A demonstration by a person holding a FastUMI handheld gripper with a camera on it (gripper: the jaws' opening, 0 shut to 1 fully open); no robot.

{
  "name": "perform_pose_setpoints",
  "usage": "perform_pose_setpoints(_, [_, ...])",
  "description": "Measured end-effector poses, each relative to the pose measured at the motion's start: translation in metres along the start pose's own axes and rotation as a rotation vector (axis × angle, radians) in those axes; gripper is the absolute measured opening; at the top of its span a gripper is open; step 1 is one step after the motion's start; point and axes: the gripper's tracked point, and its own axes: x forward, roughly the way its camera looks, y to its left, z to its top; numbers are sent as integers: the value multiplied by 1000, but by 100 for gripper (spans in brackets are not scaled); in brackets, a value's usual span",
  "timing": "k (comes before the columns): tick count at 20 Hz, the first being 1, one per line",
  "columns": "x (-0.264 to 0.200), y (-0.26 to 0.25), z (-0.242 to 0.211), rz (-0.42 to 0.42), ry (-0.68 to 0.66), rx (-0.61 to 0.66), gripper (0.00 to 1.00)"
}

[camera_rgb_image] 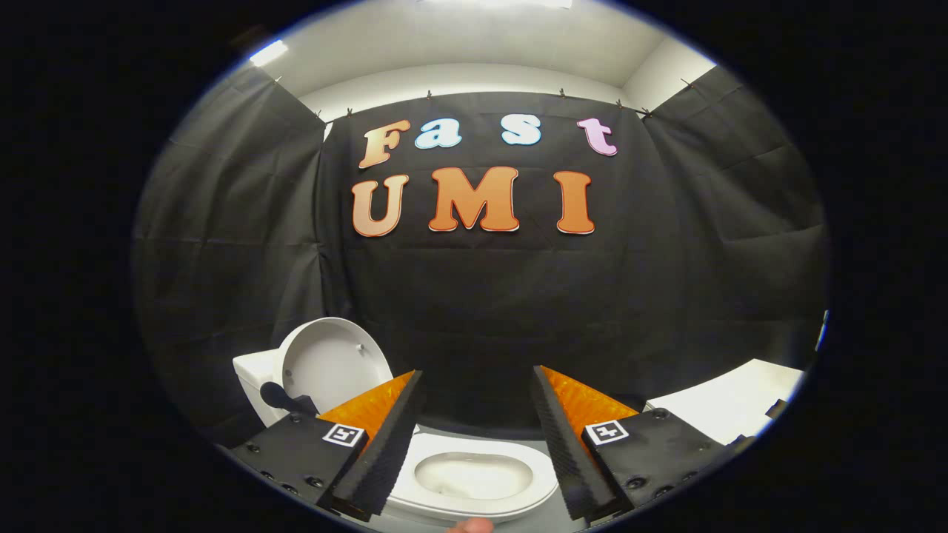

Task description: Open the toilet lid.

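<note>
The toilet is partly hidden — the gripper covers both sides of its seat, and the tank at ten o'clock is cut off by the left finger. The lid stands raised, white, tilted back against the tank, its underside facing forward. The bowl between the fingers looks empty. The jaws are wide apart, holding nothing. A white surface sits at three o'clock — unclear what.
</note>
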Motion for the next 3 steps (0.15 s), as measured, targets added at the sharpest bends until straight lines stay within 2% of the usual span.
perform_pose_setpoints(3, [1, 1, 3, 0, -6, 1, 93])
